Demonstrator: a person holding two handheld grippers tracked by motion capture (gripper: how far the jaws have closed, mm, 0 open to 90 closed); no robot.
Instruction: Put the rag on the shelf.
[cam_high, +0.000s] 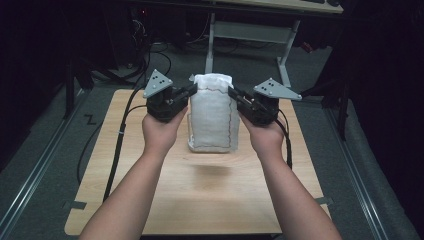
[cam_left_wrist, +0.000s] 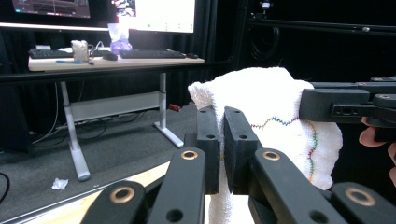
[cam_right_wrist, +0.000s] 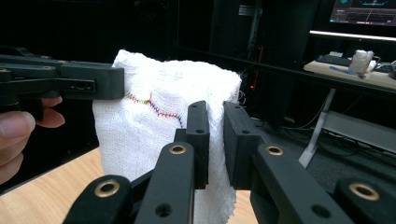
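Both tools were clamped narrow on the same thing: the left tool (cam_high: 191, 91) pinched the upper left corner of a white woven cloth with a wavy rainbow-stitched hem (cam_high: 213, 112), and the right tool (cam_high: 233, 93) pinched its upper right corner. In the left gripper view the left tool (cam_left_wrist: 221, 140) had cloth (cam_left_wrist: 275, 112) between its two black pads, and in the right gripper view the right tool (cam_right_wrist: 215, 140) gripped the cloth (cam_right_wrist: 159, 116) the same way.

The cloth hung between the two tools, its top edge running from hand to hand and its long axis pointing straight down. Its lower hem appeared to hover just above the pale wooden counter (cam_high: 210, 200), with a faint shadow beneath. Each tool sat equally near, one on either side, so neither hand had the advantage; whatever came next likely depended on keeping that top edge taut and level.

No container was on the counter.
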